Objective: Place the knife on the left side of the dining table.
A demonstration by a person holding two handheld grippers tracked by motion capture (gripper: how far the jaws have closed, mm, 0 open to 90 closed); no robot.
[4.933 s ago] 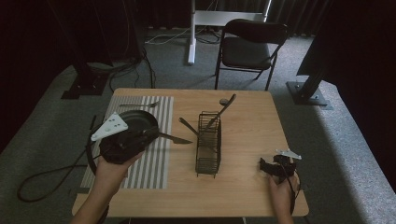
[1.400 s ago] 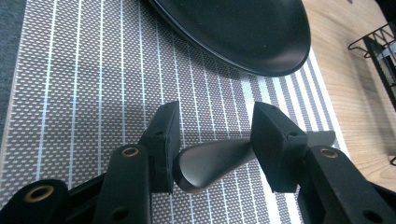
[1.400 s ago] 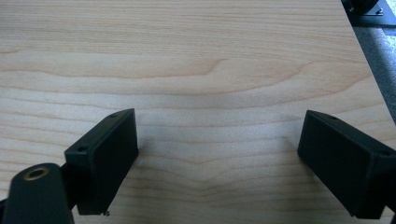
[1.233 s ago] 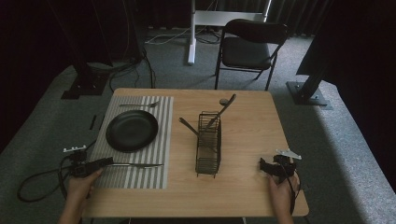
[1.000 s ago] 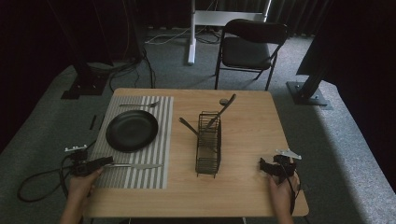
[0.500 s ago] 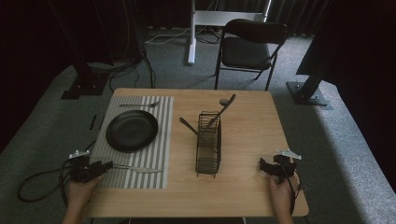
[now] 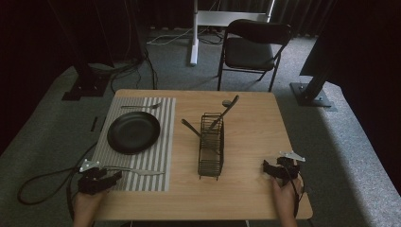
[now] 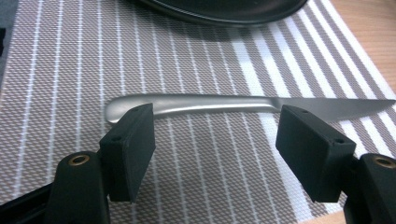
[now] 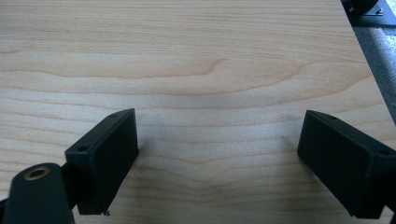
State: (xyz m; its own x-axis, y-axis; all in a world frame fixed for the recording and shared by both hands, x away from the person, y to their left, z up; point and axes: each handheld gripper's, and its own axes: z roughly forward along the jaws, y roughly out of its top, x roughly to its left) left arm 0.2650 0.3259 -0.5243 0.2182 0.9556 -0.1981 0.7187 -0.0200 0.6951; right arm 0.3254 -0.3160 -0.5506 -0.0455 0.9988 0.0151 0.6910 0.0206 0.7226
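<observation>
A steel knife (image 7: pixel 135 170) lies flat along the near edge of the striped placemat (image 7: pixel 161 123), below the black plate (image 7: pixel 133 132). My left gripper (image 7: pixel 115 177) sits at the mat's near left corner, pointing at the knife. In the left gripper view the knife (image 8: pixel 243 106) lies just beyond my left gripper (image 8: pixel 215 140). Its jaws have just been opening and nothing is between the pads. My right gripper (image 7: pixel 265 169) rests open on bare wood near the table's front right. Its jaws (image 9: pixel 219 158) stand wide apart with nothing between them.
A black wire cutlery basket (image 7: pixel 211 151) stands mid-table with a few utensils leaning out of it. A fork (image 7: pixel 140 106) lies at the placemat's far edge. A folding chair (image 7: pixel 250 47) stands behind the table. A cable (image 7: pixel 42 182) trails off the left gripper.
The left gripper's jaws have opened off the knife handle and drawn back toward the near table edge. The knife stays on the placemat. The right gripper has not moved.
</observation>
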